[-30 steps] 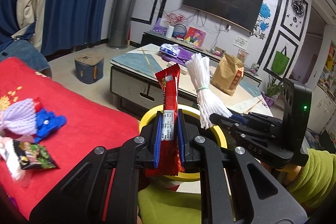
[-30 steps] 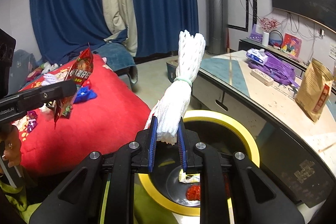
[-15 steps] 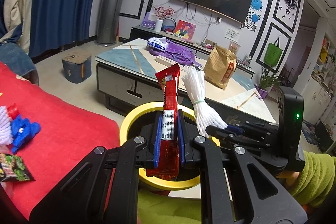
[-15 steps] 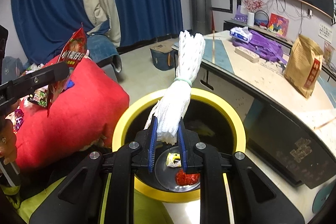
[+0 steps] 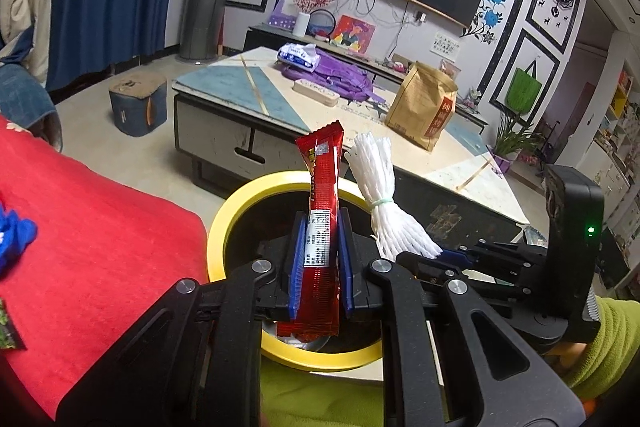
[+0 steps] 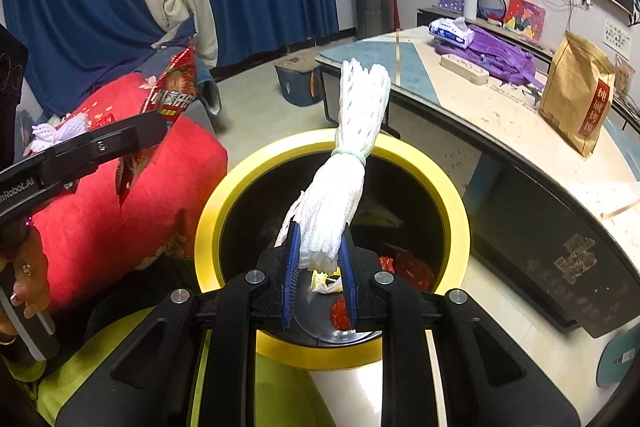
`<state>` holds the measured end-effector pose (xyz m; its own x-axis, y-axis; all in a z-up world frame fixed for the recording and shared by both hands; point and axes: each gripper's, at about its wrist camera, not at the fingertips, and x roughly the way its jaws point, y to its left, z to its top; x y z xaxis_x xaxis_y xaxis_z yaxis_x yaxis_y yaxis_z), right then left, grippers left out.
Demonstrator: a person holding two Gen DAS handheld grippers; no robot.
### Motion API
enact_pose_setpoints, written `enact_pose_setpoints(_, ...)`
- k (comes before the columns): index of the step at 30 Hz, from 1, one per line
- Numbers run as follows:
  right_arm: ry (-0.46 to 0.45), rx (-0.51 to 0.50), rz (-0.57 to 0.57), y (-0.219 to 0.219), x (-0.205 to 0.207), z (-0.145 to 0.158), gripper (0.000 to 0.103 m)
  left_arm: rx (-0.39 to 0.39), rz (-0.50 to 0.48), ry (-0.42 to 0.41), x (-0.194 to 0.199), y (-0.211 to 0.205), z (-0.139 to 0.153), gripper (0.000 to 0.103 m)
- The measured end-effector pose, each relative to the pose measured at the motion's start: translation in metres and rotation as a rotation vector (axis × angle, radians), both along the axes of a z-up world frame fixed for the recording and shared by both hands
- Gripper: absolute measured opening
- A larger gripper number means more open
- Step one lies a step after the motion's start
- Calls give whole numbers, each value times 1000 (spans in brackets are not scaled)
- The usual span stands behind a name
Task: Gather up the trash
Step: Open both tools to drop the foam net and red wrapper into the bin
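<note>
Both grippers have come down closer to the yellow-rimmed trash bin (image 6: 452,227) since a second ago; its mouth now fills far more of each view, and the red sofa cover (image 5: 100,227) has slid off toward the left edge.

At lower centre of the left wrist view, the left gripper (image 5: 320,263) is clamped on a red snack wrapper (image 5: 322,211), which stands upright between the blue pads, its crimped top above the bin's far rim and its lower end hanging in front of the dark opening. To its right, the right gripper (image 5: 440,253) reaches in from the lower right, held by a person's arm in a green sleeve (image 5: 600,347).

In the right wrist view, the right gripper (image 6: 318,267) is closed on the loose end of a white foam net bundle (image 6: 348,167), tied with a pale green band and leaning up and to the right over the bin's mouth. Inside the bin lie red wrappers (image 6: 408,267) and a small yellowish scrap (image 6: 324,281). At left of that view, the left gripper (image 6: 156,131) holds the red wrapper over the sofa edge, beside the bin. Behind stands a low table (image 6: 500,115) bearing a brown paper bag (image 6: 576,99).
</note>
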<state>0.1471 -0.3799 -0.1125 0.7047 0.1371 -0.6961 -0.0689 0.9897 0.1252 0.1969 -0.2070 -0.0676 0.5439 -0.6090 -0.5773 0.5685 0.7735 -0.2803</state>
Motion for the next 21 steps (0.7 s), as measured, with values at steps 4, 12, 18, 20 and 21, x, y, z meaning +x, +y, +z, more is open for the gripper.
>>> enact_pose_setpoints(4, 8, -4, -9, -1, 0, -1, 19, 16, -9, 15, 5, -9, -6, 9)
enact_pose_setpoints(12, 29, 14, -44, -10, 2, -5, 33, 21, -6, 34, 16, -18, -11, 26)
enact_pose_setpoints(18, 25, 25, -80, -16, 1, -4, 52, 6, 34, 52, 16, -7, -12, 60)
enact_pose_setpoints(20, 17, 18, -85, -17, 1, -3, 59, -6, 49, 57, 16, -2, -11, 71)
enact_pose_setpoints(21, 11, 15, -85, -16, 1, -2, 60, -14, 54, 59, 16, 0, -10, 79)
